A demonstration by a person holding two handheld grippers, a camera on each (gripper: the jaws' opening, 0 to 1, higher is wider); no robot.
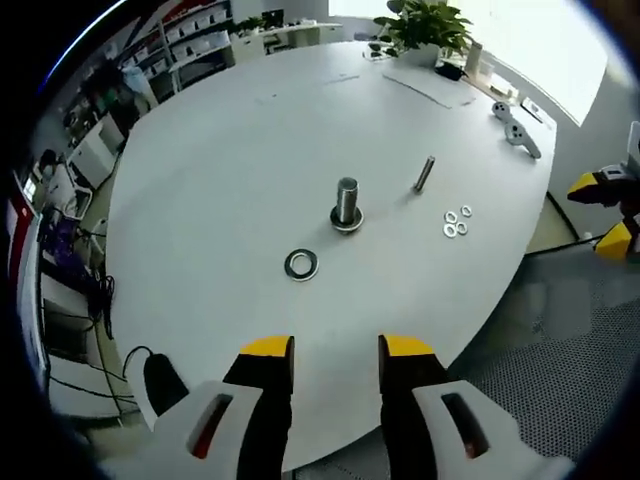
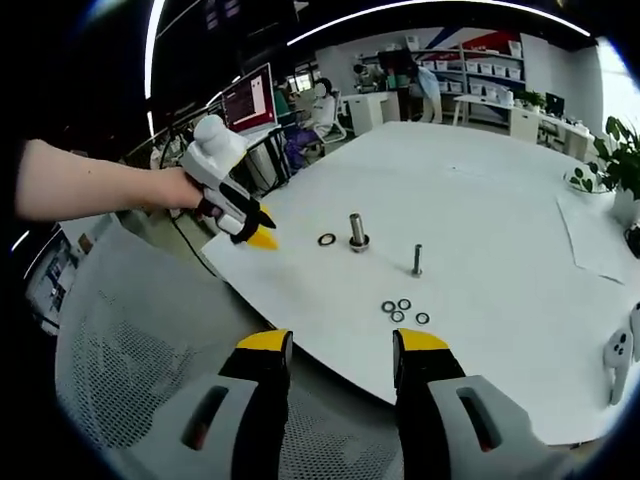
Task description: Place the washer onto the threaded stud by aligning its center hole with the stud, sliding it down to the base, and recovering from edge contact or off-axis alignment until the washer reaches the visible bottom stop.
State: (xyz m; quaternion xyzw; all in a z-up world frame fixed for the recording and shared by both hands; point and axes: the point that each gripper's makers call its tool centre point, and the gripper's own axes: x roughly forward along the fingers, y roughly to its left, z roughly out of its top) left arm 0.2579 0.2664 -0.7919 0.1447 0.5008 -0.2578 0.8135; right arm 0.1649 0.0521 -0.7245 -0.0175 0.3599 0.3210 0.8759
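The left gripper holds its jaws apart and empty over the near edge of the white table. Just beyond its left jaw the washer lies flat; past it the threaded stud stands upright. Right of the stud are a thin bolt and small washers. The right gripper is likewise spread, holding nothing, over a mesh chair.

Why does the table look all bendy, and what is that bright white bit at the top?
Left gripper view: the fisheye lens curves the table edge, and the window is blown out white. Right gripper view: the table bulges too; the stud stays fairly sharp.
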